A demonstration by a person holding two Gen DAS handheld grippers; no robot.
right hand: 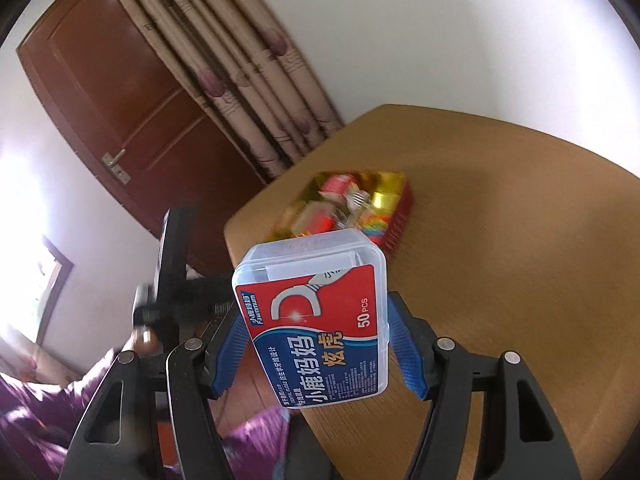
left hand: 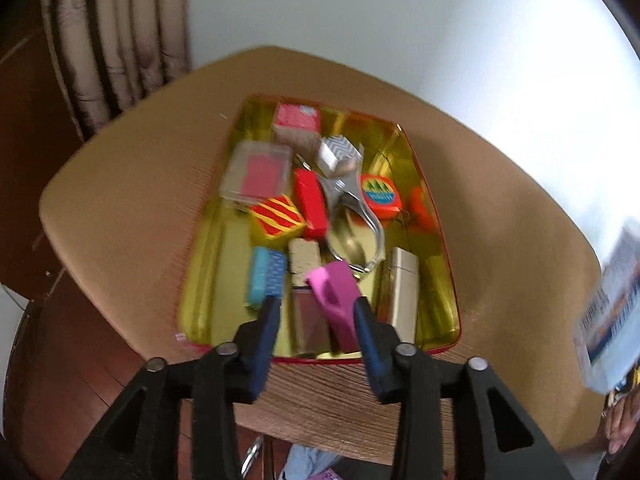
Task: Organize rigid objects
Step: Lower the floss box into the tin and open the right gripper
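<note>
Two grippers: right (right hand: 316, 344) clamps the floss box (right hand: 316, 320), left (left hand: 316, 320) gapes; lower it flat into the tin (right hand: 394, 228) at frame centre.

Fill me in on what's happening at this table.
A person with a gripper in each hand is sorting small items into a gold tin tray on the round table. The right gripper holds a clear dental floss box above the table's near edge, short of the tray. The left gripper hangs open over the tray's near end, a pink clip between its fingers but not squeezed. The tray already holds small boxes and a metal spoon.
</note>
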